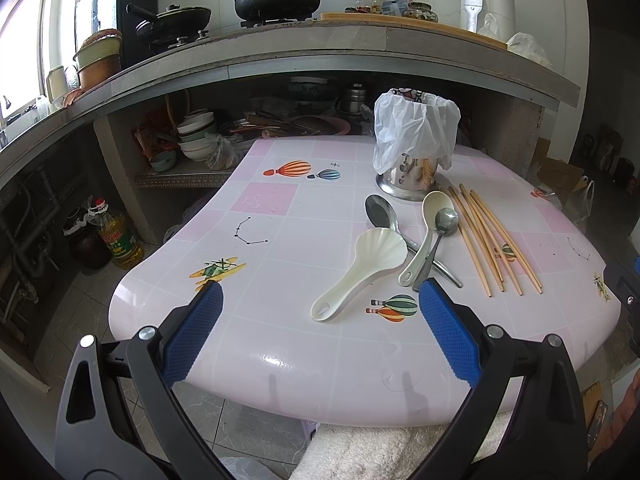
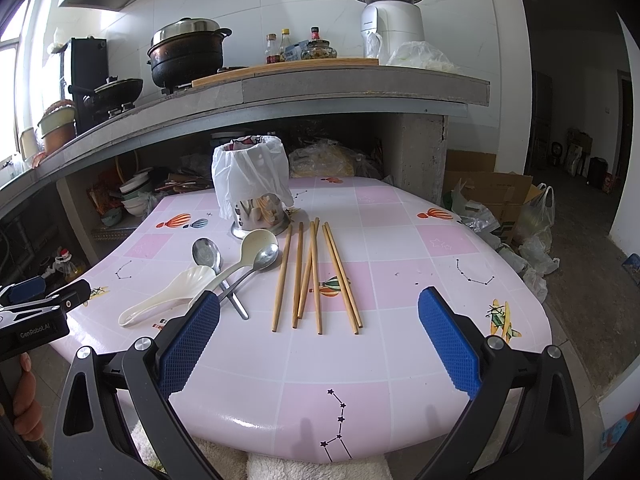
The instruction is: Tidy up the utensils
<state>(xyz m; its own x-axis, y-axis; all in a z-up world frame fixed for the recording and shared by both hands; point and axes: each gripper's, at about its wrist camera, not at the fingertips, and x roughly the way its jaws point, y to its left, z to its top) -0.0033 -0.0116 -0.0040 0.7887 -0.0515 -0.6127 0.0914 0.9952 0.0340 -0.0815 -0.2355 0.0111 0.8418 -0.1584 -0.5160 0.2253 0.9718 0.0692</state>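
I see both my left tongs [image 1: 320, 292] and right tongs [image 2: 319, 300] wide, holding nothing. Chopsticks [image 2: 316, 276] and spoons [image 2: 240, 264] lie on the counter [image 2: 400, 240] at twelve o'clock. Only my left view shows the oil bottle [image 1: 118, 236].

Chopsticks [image 2: 316, 276] beside spoons [image 2: 224, 268]

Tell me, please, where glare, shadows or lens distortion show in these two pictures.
Left wrist view: the fisheye lens bends the grey concrete counter edge into an arc, and the window at the left is overexposed. Glare lies on the near rim of the glossy pink and white table. Right wrist view: the same rim shines, with two faint shadows on it; the corners are black.
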